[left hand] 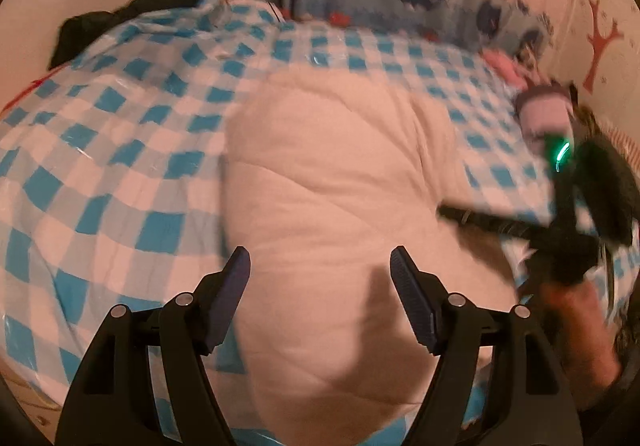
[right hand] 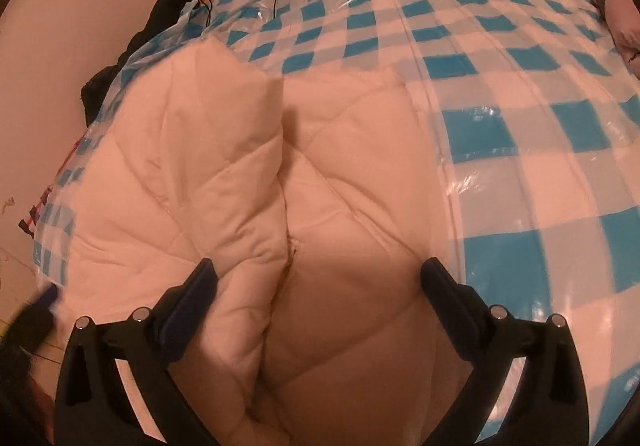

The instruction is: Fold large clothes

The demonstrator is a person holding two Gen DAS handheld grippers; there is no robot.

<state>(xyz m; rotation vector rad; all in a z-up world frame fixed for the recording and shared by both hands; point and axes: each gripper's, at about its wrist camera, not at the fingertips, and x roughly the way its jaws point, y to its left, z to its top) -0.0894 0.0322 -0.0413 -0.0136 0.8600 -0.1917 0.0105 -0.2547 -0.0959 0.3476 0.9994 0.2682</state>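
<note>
Blue-and-white checked plastic cover (right hand: pixel 500 94) spread over bed, stretching ahead and to both sides of both grippers. Cream quilted garment (right hand: pixel 320 186) lies on cover directly under and ahead of both grippers, one padded fold raised left of centre in right wrist view. Left gripper (left hand: pixel 320 278): jaws apart, nothing clamped, garment below. Right gripper (right hand: pixel 318 282): jaws wide apart, empty, straddling garment.

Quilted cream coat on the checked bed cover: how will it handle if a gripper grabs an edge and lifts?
The quilted cream coat will likely sag and drape rather than hold shape, since it already lies in soft folds. Its puffy padding suggests it is light for its bulk. The glossy checked cover beneath looks slick, so the coat may slide when pushed.
</note>
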